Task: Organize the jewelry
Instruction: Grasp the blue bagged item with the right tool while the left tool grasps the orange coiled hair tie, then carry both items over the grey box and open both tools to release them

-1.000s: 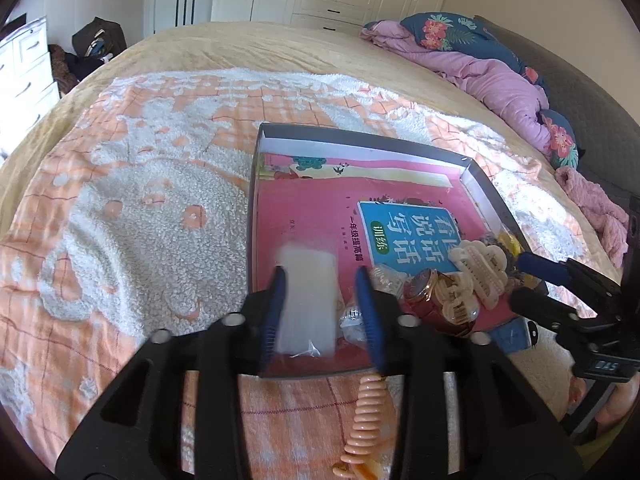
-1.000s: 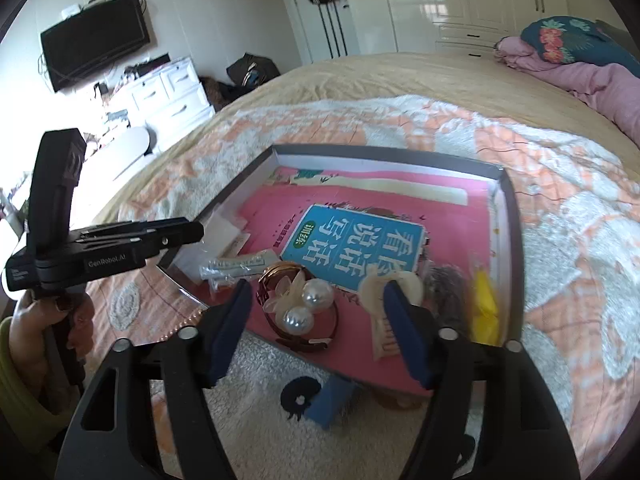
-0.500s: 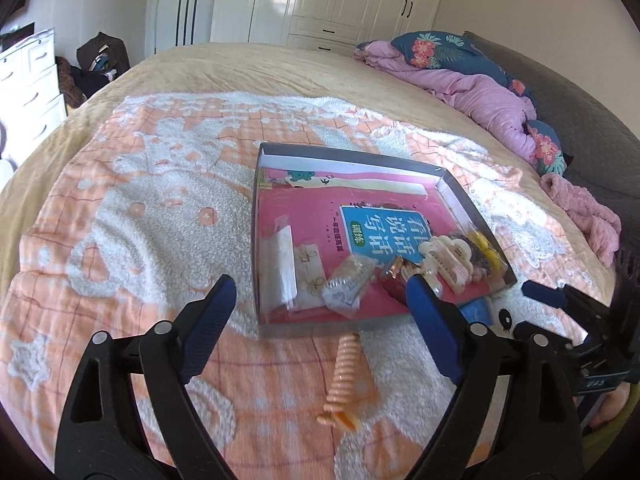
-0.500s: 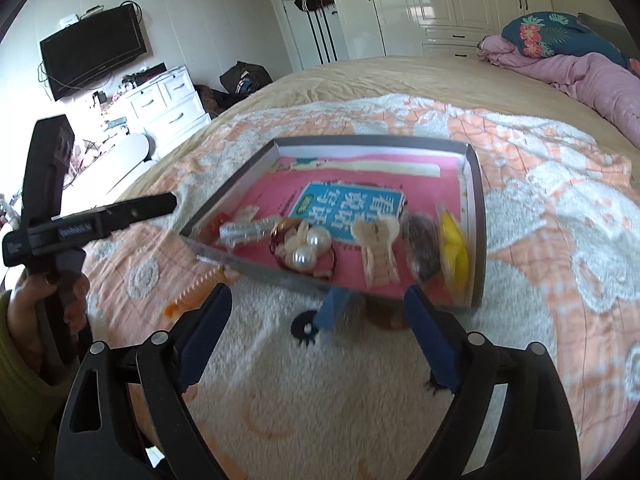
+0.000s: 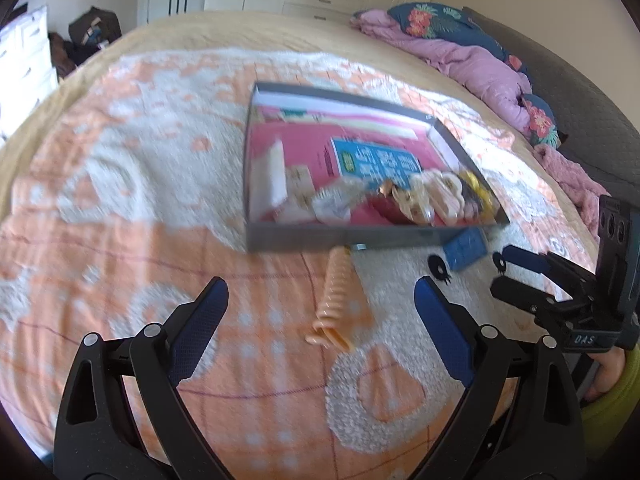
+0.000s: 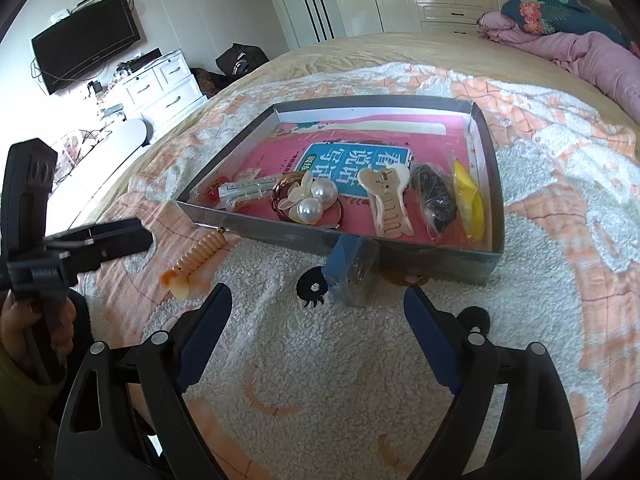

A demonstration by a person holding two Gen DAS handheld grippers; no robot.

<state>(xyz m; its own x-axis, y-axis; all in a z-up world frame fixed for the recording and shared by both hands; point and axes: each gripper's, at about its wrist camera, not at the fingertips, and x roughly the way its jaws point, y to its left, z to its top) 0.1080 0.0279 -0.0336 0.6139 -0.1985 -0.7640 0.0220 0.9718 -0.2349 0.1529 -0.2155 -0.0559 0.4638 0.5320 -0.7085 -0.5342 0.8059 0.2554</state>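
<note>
The right wrist view is sharp and shows what the blurred left view cannot — a pearl hair tie (image 6: 308, 202), a cream claw clip (image 6: 386, 200), a dark bundle (image 6: 436, 204) and a yellow piece (image 6: 468, 200) lying in the grey tray (image 6: 400, 246) ahead of the right gripper (image 6: 316, 308); it also takes in a wall television (image 6: 86, 42) far to the left. The left view alone shows the pillows (image 5: 436, 24) far ahead to the right. Large Chinese characters fill the blue label (image 6: 354, 164) of the pink book lining the tray; I cannot read them reliably. The left gripper (image 5: 320, 294) has its jaws opening, wide apart, nothing between the pads; a coiled peach hair tie (image 5: 334, 300) lies on the blanket (image 5: 120, 200) just ahead, untouched. The right gripper is spread wide, empty; a blue packet (image 6: 352, 270) leans against the tray's near wall just ahead.
</note>
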